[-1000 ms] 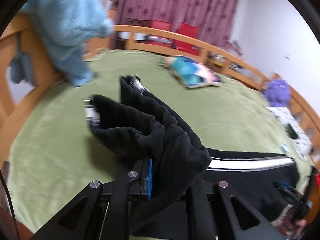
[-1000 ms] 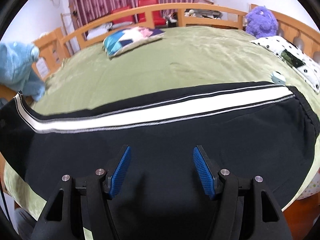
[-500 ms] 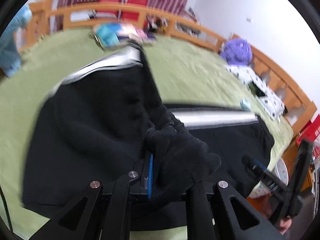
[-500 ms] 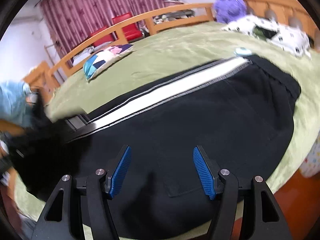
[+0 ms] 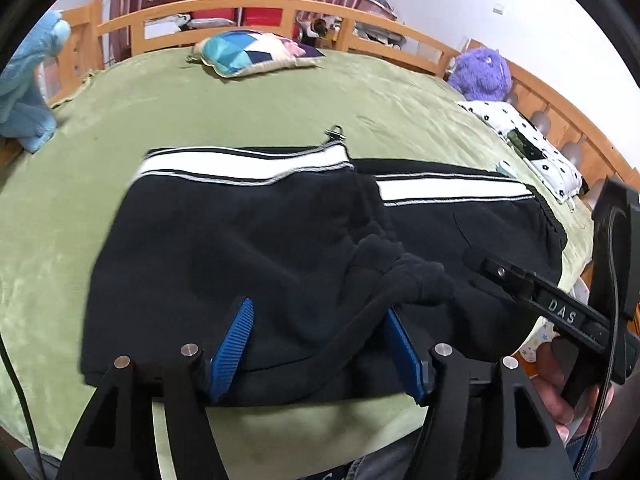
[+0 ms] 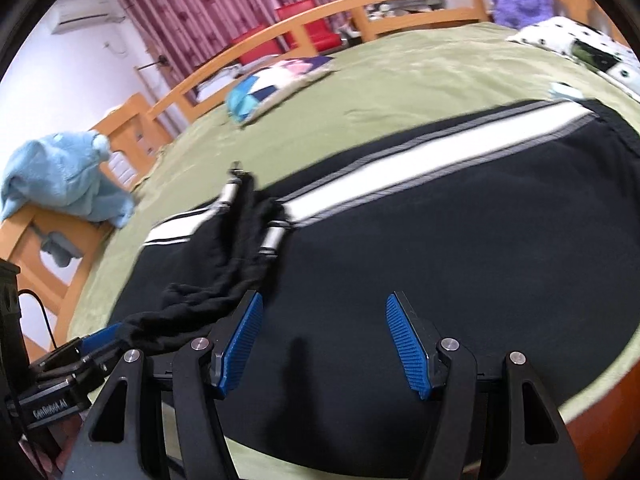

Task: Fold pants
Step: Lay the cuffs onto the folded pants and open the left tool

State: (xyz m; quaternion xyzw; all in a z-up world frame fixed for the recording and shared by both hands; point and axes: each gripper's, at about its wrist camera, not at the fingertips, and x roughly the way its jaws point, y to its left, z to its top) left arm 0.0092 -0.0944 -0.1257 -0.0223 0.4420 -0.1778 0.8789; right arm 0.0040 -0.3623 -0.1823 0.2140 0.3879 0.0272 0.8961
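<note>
Black pants [image 5: 248, 248] with a white side stripe lie folded on the green bed [image 5: 200, 104], the leg end laid over the waist half. My left gripper [image 5: 320, 344] is open, with a bunched strip of the black fabric still draped over its right finger [image 5: 404, 352]. My right gripper [image 6: 324, 344] is open and empty, low over the pants [image 6: 440, 248]. The left gripper's blue pad [image 6: 100, 336] shows at the lower left of the right wrist view, with cloth hanging on it. The right gripper's body [image 5: 552, 304] shows at the right of the left wrist view.
A patchwork pillow [image 5: 248, 52] lies at the far side of the bed. A blue plush [image 5: 24, 92] hangs on the wooden rail at the left. A purple plush [image 5: 480, 72] and a dotted cushion [image 5: 528, 148] sit at the right. The bed's front edge is just below the grippers.
My left gripper carried the pant legs rightwards over the waist half and opened. The fold now lies on the bed. My right gripper stayed open and shifted slightly.
</note>
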